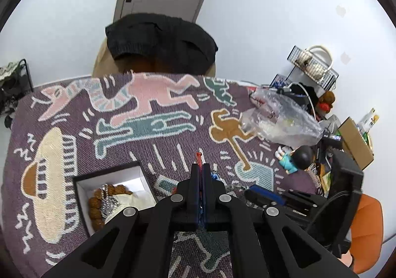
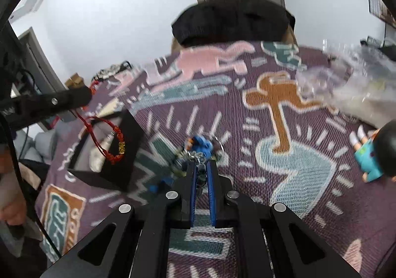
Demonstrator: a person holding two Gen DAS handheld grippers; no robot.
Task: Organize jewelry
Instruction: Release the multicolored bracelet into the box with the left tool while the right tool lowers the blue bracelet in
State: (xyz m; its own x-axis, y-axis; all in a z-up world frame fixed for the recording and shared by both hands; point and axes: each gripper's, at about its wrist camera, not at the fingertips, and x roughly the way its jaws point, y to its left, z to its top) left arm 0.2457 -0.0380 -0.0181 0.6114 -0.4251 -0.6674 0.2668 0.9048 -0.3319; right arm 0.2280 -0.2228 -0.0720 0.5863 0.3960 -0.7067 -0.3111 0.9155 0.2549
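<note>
Tabletop point(image 1: 158, 154) under patterned cloth: wide open stretch across the middle and far side, nothing standing on it, clear passage there.

Near left: open black box point(image 1: 109, 179) with upright walls, beads and white wrapping inside; its raised rim blocks a low sweep from that side.

Right side crowded: crumpled clear plastic bag point(image 1: 279, 119), small doll point(image 1: 294, 157) lying just beside it, then cardboard box point(image 1: 356, 146), wire rack point(image 1: 314, 65) and cables packed against the wall. No low route through.

Far edge: chair back draped in dark cloth point(image 1: 160, 40), closing that side.

Between box and doll, a small blue-and-metal cluster point(image 2: 200, 151) lies on the cloth, possibly keyring-like; blurred.

Left tongs' arm point(image 2: 49, 102) crosses above the box with a red cord bracelet point(image 2: 109, 139) hanging from it.
</note>
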